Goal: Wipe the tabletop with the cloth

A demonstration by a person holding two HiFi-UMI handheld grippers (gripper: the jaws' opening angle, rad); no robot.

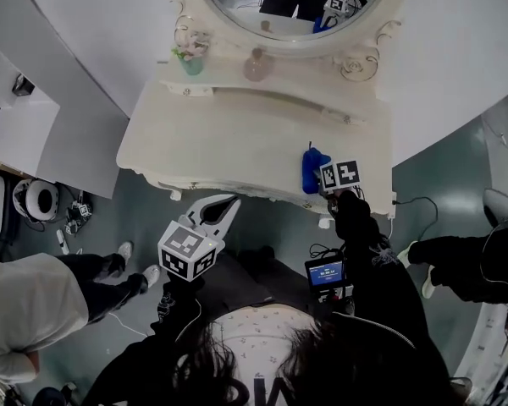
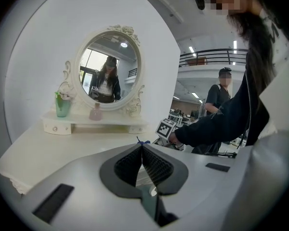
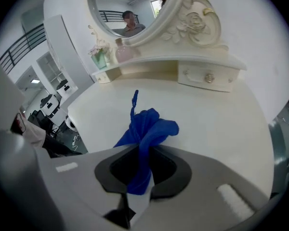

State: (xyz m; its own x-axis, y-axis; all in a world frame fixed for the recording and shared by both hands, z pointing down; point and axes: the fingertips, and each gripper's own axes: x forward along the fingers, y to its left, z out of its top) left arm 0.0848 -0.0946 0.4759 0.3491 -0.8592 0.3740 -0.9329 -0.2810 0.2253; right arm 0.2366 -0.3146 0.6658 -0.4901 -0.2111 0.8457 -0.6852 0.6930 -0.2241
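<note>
Right claw (image 3: 143, 163): closed on our bunched blue cloth (image 3: 148, 126).
Cloth position: at the desk (image 3: 216, 129) front right edge; we cannot tell whether it touches.
Left claw (image 2: 142, 153): jaws together, empty, off the desk.
Risk: we judge the wad may slip free under dragging friction.

Pale grey left gripper (image 1: 224, 205) with black ribbed pads (image 2: 156, 165), white cube of black square markers (image 1: 187, 251), right gripper (image 3: 143, 150) with matching marker cube (image 1: 340, 174) and small lit screen (image 1: 325, 271), black long sleeves (image 1: 381, 269), dark hair (image 1: 237, 370)
</note>
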